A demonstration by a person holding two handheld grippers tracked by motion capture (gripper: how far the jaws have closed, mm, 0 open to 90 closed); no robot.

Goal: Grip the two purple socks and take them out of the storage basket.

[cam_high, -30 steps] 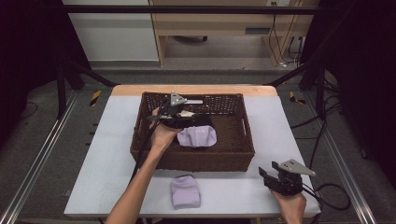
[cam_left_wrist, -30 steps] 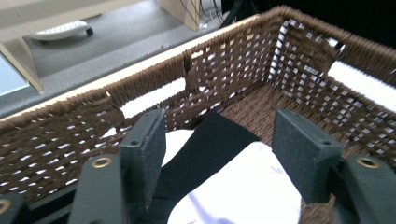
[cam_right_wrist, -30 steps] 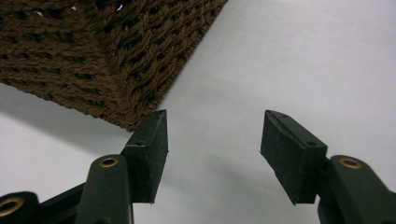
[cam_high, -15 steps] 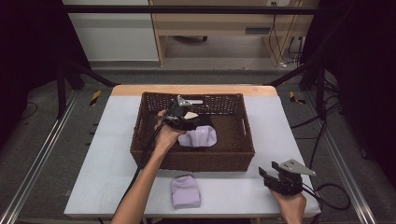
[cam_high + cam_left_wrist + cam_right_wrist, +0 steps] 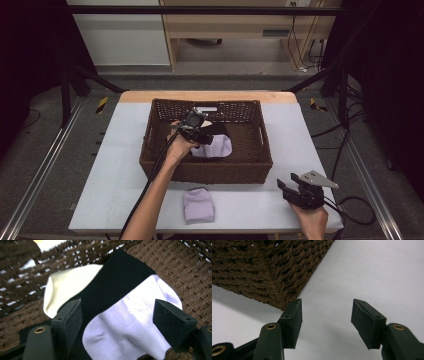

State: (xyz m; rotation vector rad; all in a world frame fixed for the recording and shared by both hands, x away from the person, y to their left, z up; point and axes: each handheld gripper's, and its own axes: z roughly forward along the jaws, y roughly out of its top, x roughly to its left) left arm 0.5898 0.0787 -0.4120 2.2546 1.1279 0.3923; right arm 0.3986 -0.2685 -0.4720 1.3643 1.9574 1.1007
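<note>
A brown wicker basket [image 5: 165, 165] stands mid-table and holds a lilac folded cloth [image 5: 217, 146], a black cloth [image 5: 120, 282] and a cream cloth [image 5: 65, 287]. My left gripper [image 5: 196, 127] hovers inside the basket over these cloths; its jaws stand wide open with nothing between them [image 5: 117, 315]. Another lilac folded cloth [image 5: 198, 205] lies on the table in front of the basket. My right gripper [image 5: 299, 192] rests near the table's front right corner, open and empty [image 5: 325, 322], pointing at the basket's corner [image 5: 284, 300].
The white tabletop [image 5: 115, 165] has free room left of the basket and along the front edge. A cable [image 5: 155, 170] trails from the left gripper over the basket's front wall. More cables [image 5: 355, 205] hang off the right side of the table.
My left gripper has shifted slightly rightward and forward inside the basket, over the cloths. The right gripper has stayed put.
</note>
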